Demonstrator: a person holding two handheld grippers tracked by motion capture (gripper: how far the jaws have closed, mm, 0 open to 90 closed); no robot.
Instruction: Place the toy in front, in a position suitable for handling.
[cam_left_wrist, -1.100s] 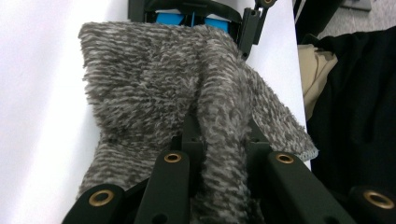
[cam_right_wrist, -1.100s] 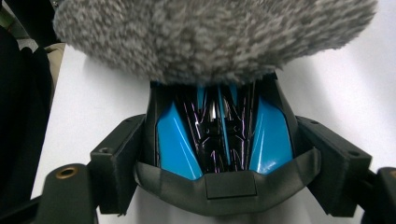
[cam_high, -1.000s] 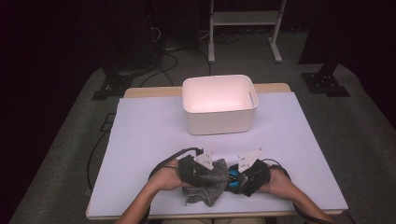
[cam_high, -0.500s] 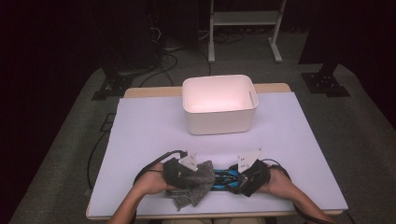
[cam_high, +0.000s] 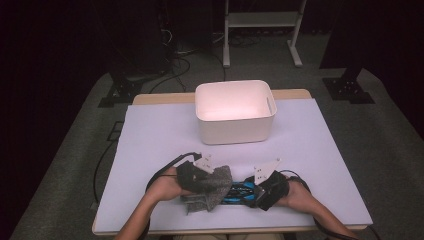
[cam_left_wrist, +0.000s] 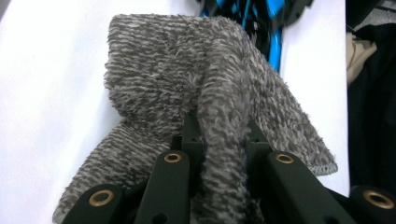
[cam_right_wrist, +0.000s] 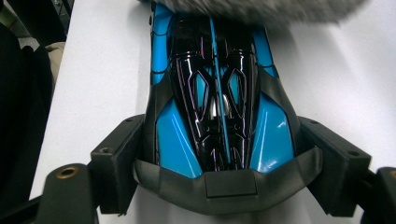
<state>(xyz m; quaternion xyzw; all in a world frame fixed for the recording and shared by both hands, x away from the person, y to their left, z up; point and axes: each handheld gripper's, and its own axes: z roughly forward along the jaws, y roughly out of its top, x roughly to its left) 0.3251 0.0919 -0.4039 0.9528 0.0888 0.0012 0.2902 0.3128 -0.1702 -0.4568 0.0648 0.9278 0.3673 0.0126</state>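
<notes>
Low in the middle of the high view, a grey knitted cloth (cam_high: 210, 187) is pinched in the closed jaws of the left gripper (cam_high: 212, 181) (a fold of it is bunched between them in the left gripper view). Just to its right, a blue and black toy car (cam_high: 239, 192) lies on the white table (cam_high: 160, 135), clamped at its sides by the right gripper (cam_high: 252, 194). A white bin (cam_high: 235, 111) is seen well above, at centre.

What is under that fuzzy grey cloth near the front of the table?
The grey cloth, pinched in the left gripper, lies over one end of a blue and black toy car. The car's other end sits between the right gripper jaws. The covered end is hidden.
</notes>
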